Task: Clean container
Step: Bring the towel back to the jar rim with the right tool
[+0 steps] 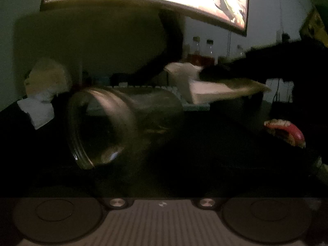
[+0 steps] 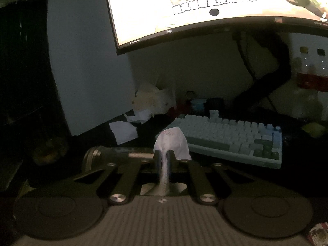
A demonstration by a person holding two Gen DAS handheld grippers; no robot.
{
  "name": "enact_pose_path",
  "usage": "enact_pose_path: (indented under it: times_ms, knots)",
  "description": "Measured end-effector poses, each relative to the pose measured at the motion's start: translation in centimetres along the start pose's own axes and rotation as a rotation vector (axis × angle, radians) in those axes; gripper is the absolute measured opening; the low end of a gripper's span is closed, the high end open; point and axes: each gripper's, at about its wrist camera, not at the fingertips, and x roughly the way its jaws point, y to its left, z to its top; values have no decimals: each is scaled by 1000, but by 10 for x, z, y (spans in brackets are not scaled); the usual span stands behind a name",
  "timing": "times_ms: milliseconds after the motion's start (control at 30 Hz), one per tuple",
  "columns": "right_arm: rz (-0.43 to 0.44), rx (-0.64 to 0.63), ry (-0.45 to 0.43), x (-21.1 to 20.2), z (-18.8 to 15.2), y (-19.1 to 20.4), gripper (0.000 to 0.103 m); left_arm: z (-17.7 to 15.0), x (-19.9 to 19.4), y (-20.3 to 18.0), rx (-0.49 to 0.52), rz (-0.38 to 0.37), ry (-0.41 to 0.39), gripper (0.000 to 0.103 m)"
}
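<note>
Tissue Pinched, Jar on Its Side

Right claw point(image 2: 163, 160) sat nearest the lens, its jaws pressed together on a white tissue point(image 2: 172, 143) that trailed back between the fingers and bunched out ahead of them. Just left of it lay the glass jar point(image 2: 106, 153), seen side-on in the gloom, its ribbed neck showing dimly.

From the left wrist view the left claw's fingers were not visible at all, so whether they were spread or gripping could not be told from that view; the jar point(image 1: 106, 127) hung tilted close ahead, open mouth turned toward the lower left, and nothing visible supported it.

Beyond stood a pale keyboard point(image 2: 235, 137) on the dark surface point(image 2: 303, 168), crumpled paper point(image 2: 151, 102) near the wall, and a bright monitor point(image 2: 205, 4) overhead.

Glass like this would likely be stiff, fairly heavy, slick and breakable. The body behind the threaded neck looked the safest place to hold it, leaving the mouth free for the soft, limp tissue to go in.
</note>
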Motion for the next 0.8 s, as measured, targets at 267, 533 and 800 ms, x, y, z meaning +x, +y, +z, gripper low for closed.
enact_pose_path:
  times_ms: [267,533,800]
  knots:
    - [34,31,-39,-18,-3,-6,8,16,-24,7,-207,-182,-71,7]
    - [86,8,2,-3,-9,6,8,0,-26,-16,-73,-118,-4,65]
    - [86,-16,64,25,-18,14,8,-15,-16,-24,8,-45,13,68]
